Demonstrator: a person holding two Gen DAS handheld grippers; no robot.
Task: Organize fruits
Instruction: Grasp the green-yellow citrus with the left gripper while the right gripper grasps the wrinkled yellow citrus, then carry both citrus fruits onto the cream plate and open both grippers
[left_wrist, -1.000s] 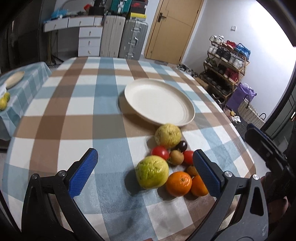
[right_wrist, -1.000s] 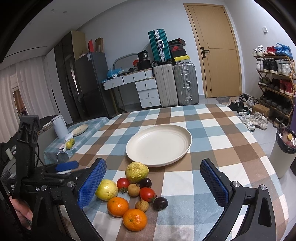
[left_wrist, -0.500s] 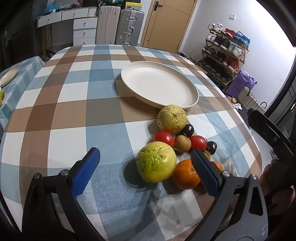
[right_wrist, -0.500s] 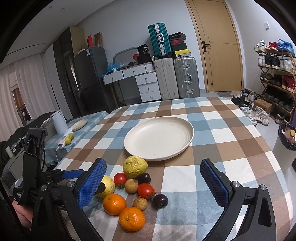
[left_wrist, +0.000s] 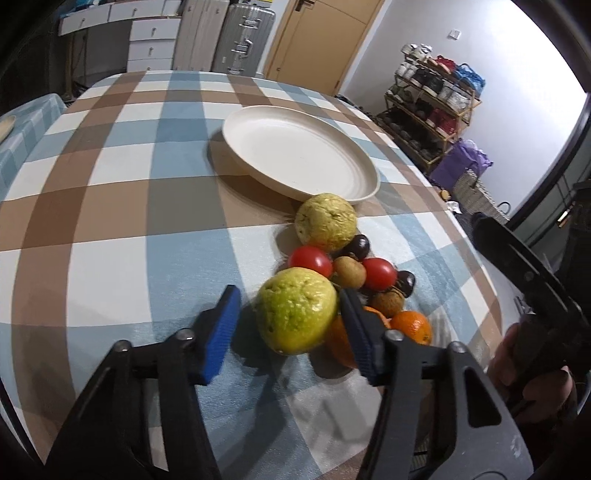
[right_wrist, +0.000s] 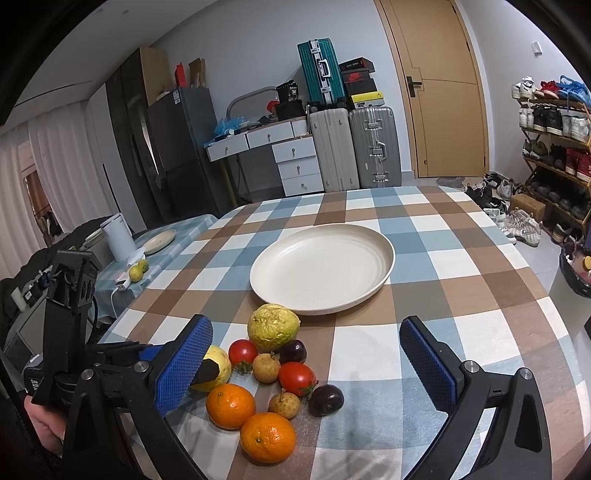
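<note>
A pile of fruit lies on the checked tablecloth in front of an empty cream plate (left_wrist: 299, 155) (right_wrist: 321, 266). The nearest fruit is a green-yellow guava (left_wrist: 297, 310) (right_wrist: 219, 363). My left gripper (left_wrist: 289, 295) straddles it and its jaws are closing; the right pad touches the guava, while a thin gap shows at the left pad. Behind it sit a second guava (left_wrist: 325, 221), two tomatoes (left_wrist: 310, 260), dark plums (left_wrist: 356, 246), brown longans (left_wrist: 349, 273) and two oranges (right_wrist: 231, 406). My right gripper (right_wrist: 306, 325) hovers open above the pile, holding nothing.
A low side table (right_wrist: 177, 225) at the left carries a plate, a white kettle and two limes (right_wrist: 138, 271). Suitcases, drawers and a door stand behind; a shoe rack (left_wrist: 436, 107) lines the right wall. A hand (left_wrist: 532, 354) holds the right gripper near the table's edge.
The left gripper sank toward the near guava and its jaws narrowed from wide open to close around it. The right gripper barely moved.
</note>
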